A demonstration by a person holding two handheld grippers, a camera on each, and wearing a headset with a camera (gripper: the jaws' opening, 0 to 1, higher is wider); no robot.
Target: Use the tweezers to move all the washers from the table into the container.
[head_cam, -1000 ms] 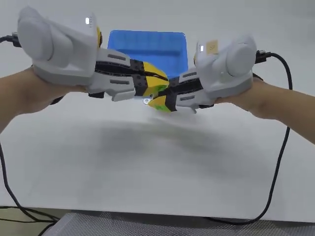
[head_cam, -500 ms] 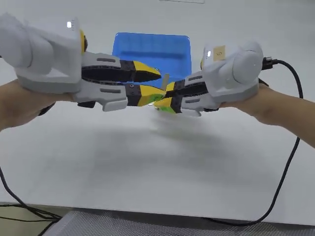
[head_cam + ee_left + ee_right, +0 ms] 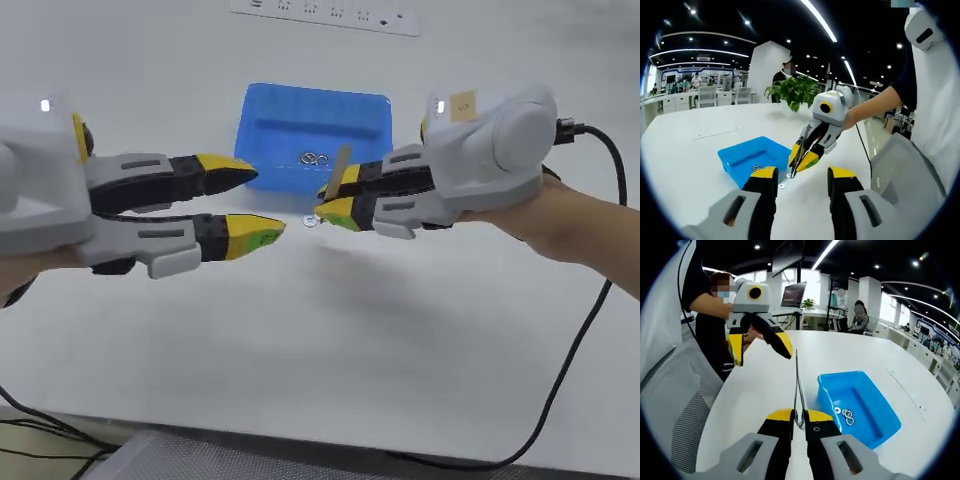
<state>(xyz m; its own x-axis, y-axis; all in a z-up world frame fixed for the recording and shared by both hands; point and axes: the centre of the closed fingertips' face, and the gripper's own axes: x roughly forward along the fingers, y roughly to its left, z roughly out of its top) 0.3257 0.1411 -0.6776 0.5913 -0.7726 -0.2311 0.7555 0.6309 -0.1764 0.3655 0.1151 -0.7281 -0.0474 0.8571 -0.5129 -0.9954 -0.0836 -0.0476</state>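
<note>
The right gripper (image 3: 322, 203) is clamped on the tweezers (image 3: 797, 385), while the left gripper (image 3: 268, 200) hovers nearby with its jaws apart, holding nothing. One loose washer (image 3: 310, 221) lies flat on the white table (image 3: 320, 340), just before the near wall of the blue container (image 3: 262, 120), where several washers (image 3: 313, 160) already rest. The thin ring could skid away from the tips. The tweezers could also twist in the jaws; whether their tips are together, I cannot tell.

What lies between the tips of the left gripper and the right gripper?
A single washer, lying on the white table, as the head view shows.
</note>
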